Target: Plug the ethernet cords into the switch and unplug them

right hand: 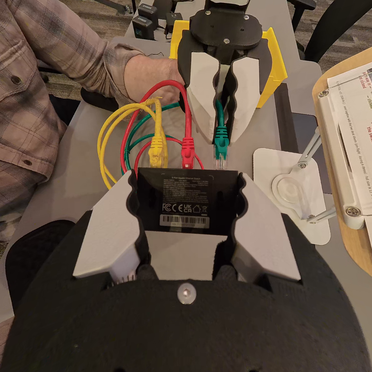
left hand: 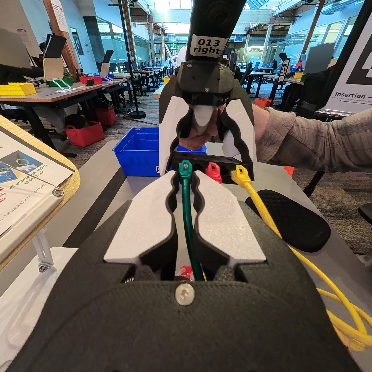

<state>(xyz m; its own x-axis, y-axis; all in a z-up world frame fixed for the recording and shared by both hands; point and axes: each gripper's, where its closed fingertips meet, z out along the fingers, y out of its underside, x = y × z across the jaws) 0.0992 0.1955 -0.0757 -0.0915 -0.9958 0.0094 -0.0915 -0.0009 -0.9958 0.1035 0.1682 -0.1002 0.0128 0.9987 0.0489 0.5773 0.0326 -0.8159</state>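
The black ethernet switch lies label side up on the grey table, and it also shows in the left wrist view. My right gripper is shut on its two sides and shows opposite me in the left wrist view. The yellow plug and the red plug sit in their ports. My left gripper is shut on the green cord just behind the green plug. The plug's clear tip is at a port's mouth, mostly outside. The left gripper also shows in the right wrist view.
A blue bin stands behind the switch and a yellow bin behind my left gripper. A wooden board with an instruction sheet rests on a white stand base. Loose cable loops and a person's plaid sleeve lie beside the switch. Only a small space, under 4 cm, lies between the two pairs of fingers.
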